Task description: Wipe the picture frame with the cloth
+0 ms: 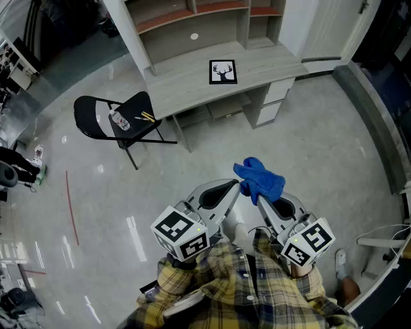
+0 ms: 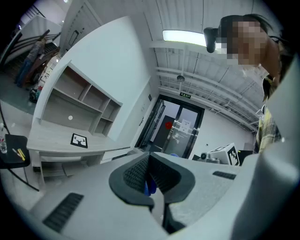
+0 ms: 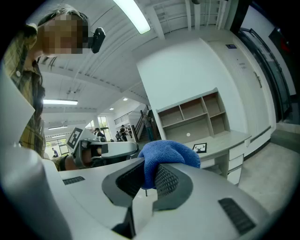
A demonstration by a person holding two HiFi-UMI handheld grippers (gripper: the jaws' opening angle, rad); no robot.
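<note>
Head view shows a person in a yellow plaid shirt [image 1: 225, 283] at the bottom of the frame, holding both grippers out over a glossy grey floor [image 1: 308, 148]. Just below centre, a crumpled blue microfibre cloth [image 1: 260, 178] hangs between the two tips. The right gripper [image 1: 260, 200] is clamped on the cloth from the lower right. In the right gripper view the blue fabric sits pinched between the ribbed black pads [image 3: 166, 180] and bulges up over them. The left gripper [image 1: 236, 184] meets the cloth's left corner. In the left gripper view its jaws are closed together, with only a thin sliver of blue caught between the pads.

At upper centre, well apart from the grippers, the black-edged picture frame with a white mat and a black deer-head silhouette [image 1: 223, 71] lies flat on a pale wood-grain desk [image 1: 186, 83]. White shelving with open compartments [image 1: 192, 19] rises behind the desk. The frame also shows small on the desk at the left of the left gripper view and right of centre in the right gripper view.

At the left of the head view stands a black folding chair [image 1: 90, 115]. A clear plastic bottle [image 1: 120, 120] and some yellow pens [image 1: 148, 116] lie on its seat.
</note>
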